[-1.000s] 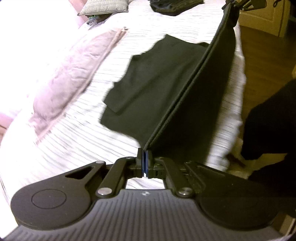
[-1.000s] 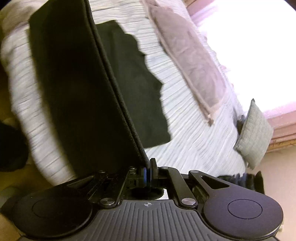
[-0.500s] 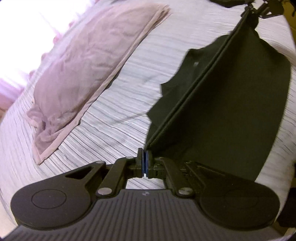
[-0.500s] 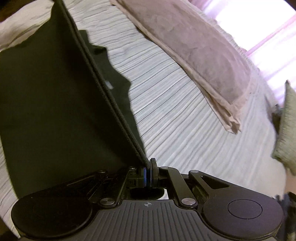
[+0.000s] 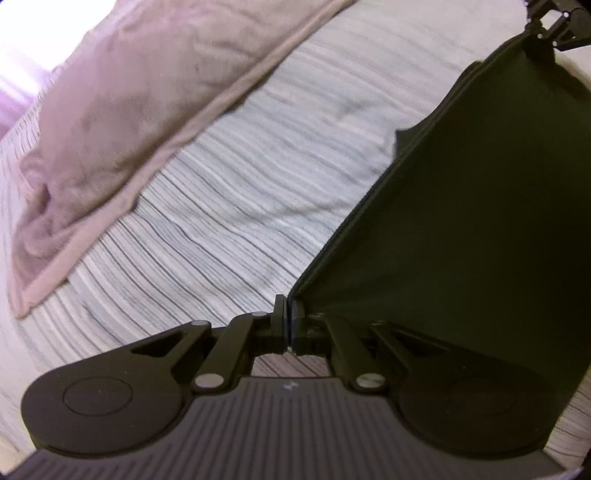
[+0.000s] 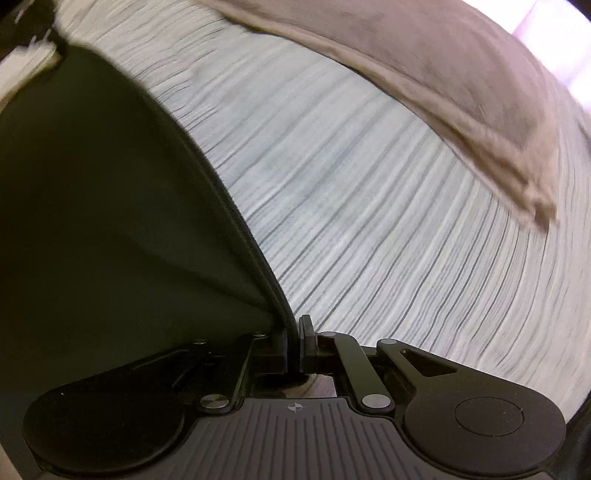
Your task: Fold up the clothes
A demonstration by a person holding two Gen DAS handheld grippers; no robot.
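A black garment (image 5: 461,229) is held stretched between both grippers over the striped bed cover. My left gripper (image 5: 287,317) is shut on one corner of its top hem. My right gripper (image 6: 294,332) is shut on the other corner; it also shows far off in the left wrist view (image 5: 550,26). In the right wrist view the garment (image 6: 110,229) hangs to the left as a dark sheet, its hem running taut to the far left gripper (image 6: 40,33). Its lower part is hidden behind the gripper bodies.
The white striped bed cover (image 5: 229,206) lies under both grippers. A folded pinkish-beige blanket (image 5: 122,110) lies across it beyond the garment, also in the right wrist view (image 6: 461,85). Bright window light is at the far edge.
Both grippers have carried the garment's hem forward and lower over the bed, toward the pink blanket. The part of the garment lying flat on the bed has gone almost out of sight.
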